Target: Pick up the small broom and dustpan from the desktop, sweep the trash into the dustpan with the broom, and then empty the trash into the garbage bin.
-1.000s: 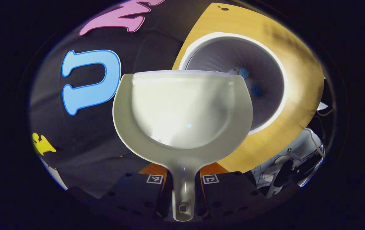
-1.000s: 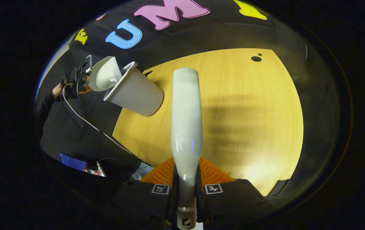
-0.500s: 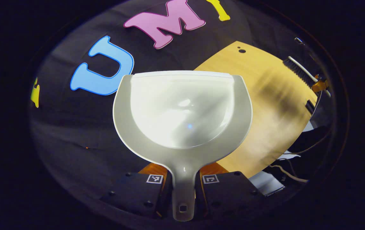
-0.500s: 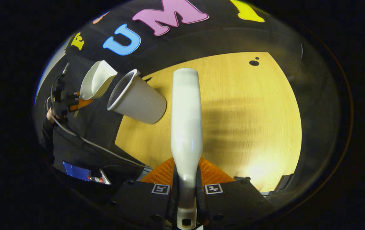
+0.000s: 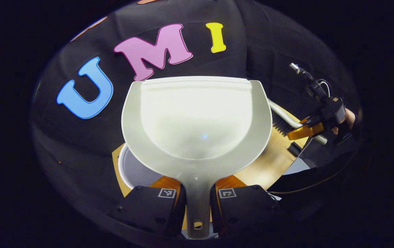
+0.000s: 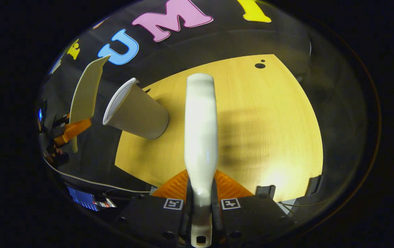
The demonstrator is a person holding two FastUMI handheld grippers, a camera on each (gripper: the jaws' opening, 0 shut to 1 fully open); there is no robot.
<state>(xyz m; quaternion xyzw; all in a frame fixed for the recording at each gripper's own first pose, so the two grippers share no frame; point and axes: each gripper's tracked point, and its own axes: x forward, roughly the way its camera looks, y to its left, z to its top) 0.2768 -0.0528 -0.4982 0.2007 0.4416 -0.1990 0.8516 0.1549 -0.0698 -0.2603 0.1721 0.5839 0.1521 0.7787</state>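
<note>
white dustpan (image 5: pixel 197 120) handle clamped in left tool (image 5: pixel 197 198).

The left gripper (image 5: pixel 197 199) has two broad, blocky finger housings, each bearing a small square black-and-white marker near its inner top corner and small round screws set into the flat faces. Ribbed orange parts show behind the housings. The right gripper (image 6: pixel 202 206) is built alike: two dark blocks with a square marker on each, round screw heads lower down, and an orange ribbed fan-shaped piece rising behind them. Seen from the left gripper view, the right gripper's body is a dark box with orange parts in front, a thin stalk on top and a looped cable. A dark sleeve (image 5: pixel 350 129) shows behind it.
</note>
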